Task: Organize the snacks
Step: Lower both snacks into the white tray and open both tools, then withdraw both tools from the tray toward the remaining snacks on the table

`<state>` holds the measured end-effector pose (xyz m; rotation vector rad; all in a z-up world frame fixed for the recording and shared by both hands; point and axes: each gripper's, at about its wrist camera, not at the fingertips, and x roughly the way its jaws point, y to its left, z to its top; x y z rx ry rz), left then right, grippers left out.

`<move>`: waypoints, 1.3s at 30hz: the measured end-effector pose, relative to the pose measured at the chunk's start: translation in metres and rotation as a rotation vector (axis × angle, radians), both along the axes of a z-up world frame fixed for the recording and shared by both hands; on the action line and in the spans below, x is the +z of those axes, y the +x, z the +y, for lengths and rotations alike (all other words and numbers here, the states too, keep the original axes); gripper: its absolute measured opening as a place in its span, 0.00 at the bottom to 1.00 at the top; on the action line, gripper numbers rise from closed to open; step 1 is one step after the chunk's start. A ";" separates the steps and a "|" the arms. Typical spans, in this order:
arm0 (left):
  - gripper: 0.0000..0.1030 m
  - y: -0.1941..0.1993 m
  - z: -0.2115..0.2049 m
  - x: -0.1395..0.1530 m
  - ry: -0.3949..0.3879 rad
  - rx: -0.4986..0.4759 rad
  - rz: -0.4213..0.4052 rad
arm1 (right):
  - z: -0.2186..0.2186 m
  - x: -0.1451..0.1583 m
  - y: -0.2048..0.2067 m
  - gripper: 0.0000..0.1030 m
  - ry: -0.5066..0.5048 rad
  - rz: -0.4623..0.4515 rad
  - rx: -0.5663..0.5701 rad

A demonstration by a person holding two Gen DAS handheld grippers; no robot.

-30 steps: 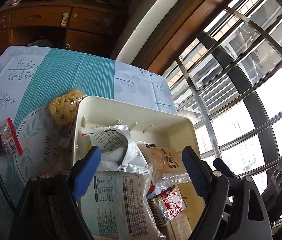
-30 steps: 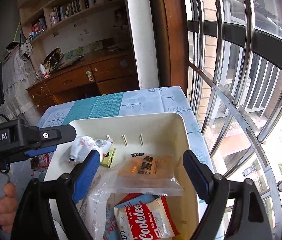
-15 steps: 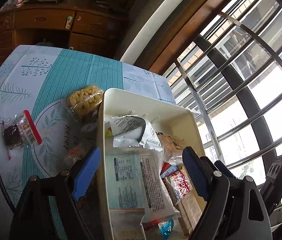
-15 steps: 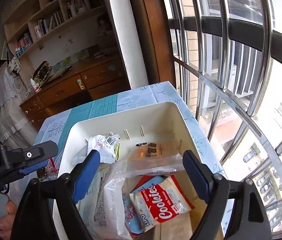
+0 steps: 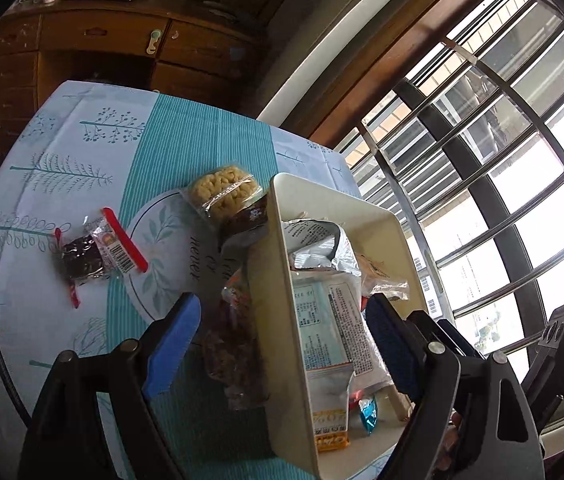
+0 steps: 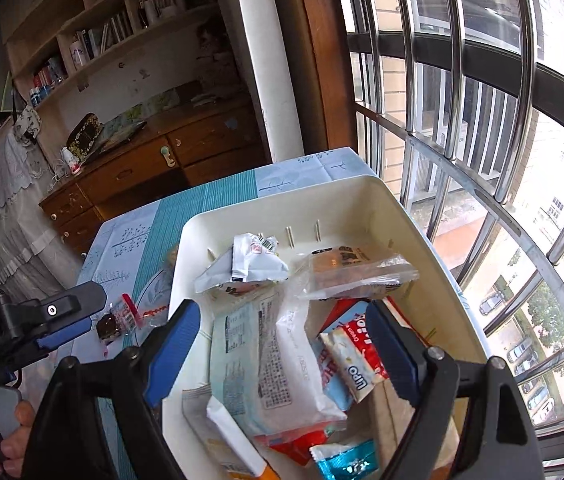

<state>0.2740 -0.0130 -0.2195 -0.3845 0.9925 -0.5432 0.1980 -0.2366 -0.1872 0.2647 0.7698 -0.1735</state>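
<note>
Both grippers, left gripper (image 5: 277, 344) and right gripper (image 6: 282, 344), hover fingers wide over the cream snack bin (image 6: 434, 248), corn-puff packet (image 5: 221, 192) lying just beside it on the table (image 5: 93, 152)

Snack pkts in bin (image 6: 362, 200), more pkts (image 5: 221, 192) on table (image 5: 81, 140) left of bin
</note>
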 end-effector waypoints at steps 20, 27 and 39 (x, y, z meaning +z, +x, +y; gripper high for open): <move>0.83 0.023 0.083 -0.013 0.171 -0.216 0.006 | 0.115 0.001 -0.009 0.83 -0.027 0.008 -0.152; 0.83 0.037 0.100 -0.022 0.210 -0.269 0.002 | 0.148 -0.006 -0.015 0.83 -0.040 -0.020 -0.193; 0.83 0.070 0.091 -0.064 0.365 -0.261 0.093 | 0.189 -0.039 -0.007 0.80 -0.199 0.060 -0.155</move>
